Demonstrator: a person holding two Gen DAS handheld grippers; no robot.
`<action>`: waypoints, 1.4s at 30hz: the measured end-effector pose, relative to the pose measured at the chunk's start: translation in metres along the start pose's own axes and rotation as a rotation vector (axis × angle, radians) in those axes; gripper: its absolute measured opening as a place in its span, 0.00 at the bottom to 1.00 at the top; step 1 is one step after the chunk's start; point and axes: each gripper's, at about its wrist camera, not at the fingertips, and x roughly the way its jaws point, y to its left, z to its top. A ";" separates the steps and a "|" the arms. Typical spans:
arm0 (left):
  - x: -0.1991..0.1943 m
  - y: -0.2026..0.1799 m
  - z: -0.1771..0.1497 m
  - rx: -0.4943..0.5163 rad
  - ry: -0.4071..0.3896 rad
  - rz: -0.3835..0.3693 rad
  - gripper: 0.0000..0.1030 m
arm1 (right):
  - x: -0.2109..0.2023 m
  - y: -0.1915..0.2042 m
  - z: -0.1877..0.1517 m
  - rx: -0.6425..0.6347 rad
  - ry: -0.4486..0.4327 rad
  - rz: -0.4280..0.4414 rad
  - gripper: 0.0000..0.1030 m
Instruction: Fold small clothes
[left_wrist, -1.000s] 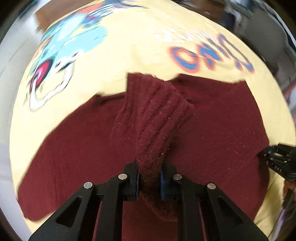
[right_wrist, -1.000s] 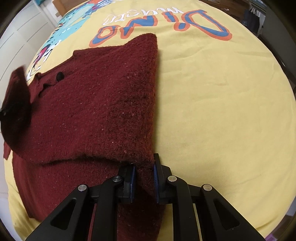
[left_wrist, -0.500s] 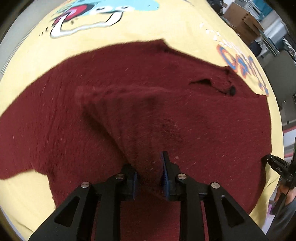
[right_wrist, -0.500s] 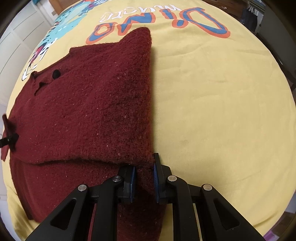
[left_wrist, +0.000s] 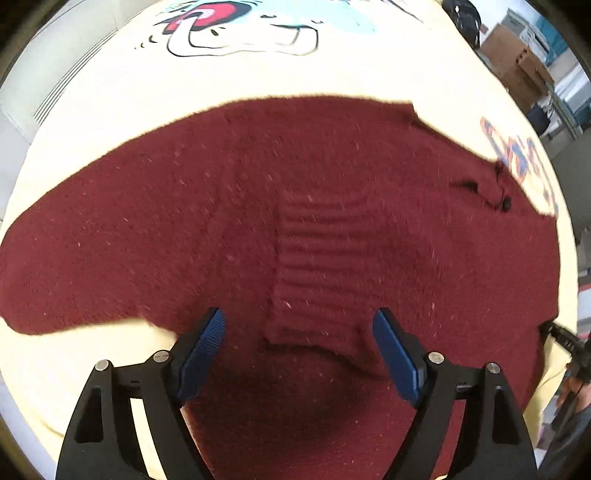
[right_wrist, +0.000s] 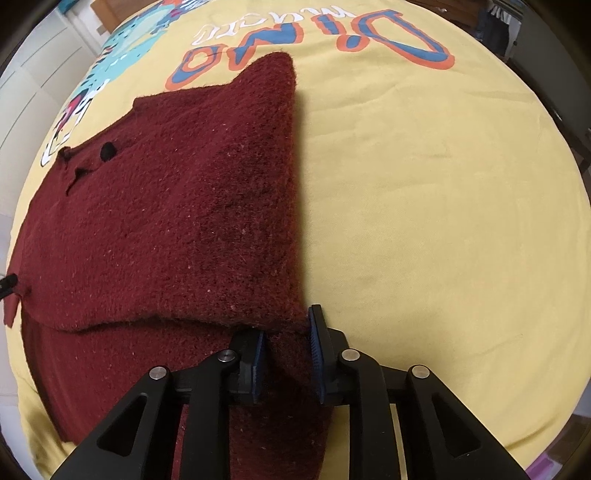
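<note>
A small dark red knitted sweater (left_wrist: 184, 229) lies on a yellow printed cloth (left_wrist: 110, 110). In the left wrist view its sleeve with the ribbed cuff (left_wrist: 314, 266) lies folded across the body. My left gripper (left_wrist: 299, 343) is open just above the cuff's end and holds nothing. In the right wrist view the sweater (right_wrist: 166, 221) has its right side folded over along a straight edge. My right gripper (right_wrist: 286, 343) is shut on the sweater's lower right folded edge. The right gripper's tip (left_wrist: 565, 339) shows at the sweater's right edge in the left wrist view.
The yellow cloth (right_wrist: 424, 184) carries a cartoon dinosaur print (left_wrist: 251, 22) and blue-orange lettering (right_wrist: 314, 40). Cardboard boxes and shelving (left_wrist: 524, 55) stand beyond the far right edge. A white cabinet (right_wrist: 29, 74) stands at the left.
My left gripper carried the sleeve over the sweater's body, laid it down flat and opened, letting go of the cuff. My right gripper stayed shut on the folded edge.
</note>
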 end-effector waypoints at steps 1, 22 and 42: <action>-0.002 0.001 0.003 -0.007 0.000 -0.010 0.90 | -0.001 0.001 0.000 0.000 -0.001 -0.002 0.31; 0.050 -0.068 0.022 0.174 0.091 0.055 0.15 | -0.037 -0.030 -0.017 0.047 -0.047 -0.042 0.77; 0.023 -0.073 0.037 0.213 -0.108 0.164 0.11 | 0.018 0.019 0.078 0.042 0.007 0.088 0.25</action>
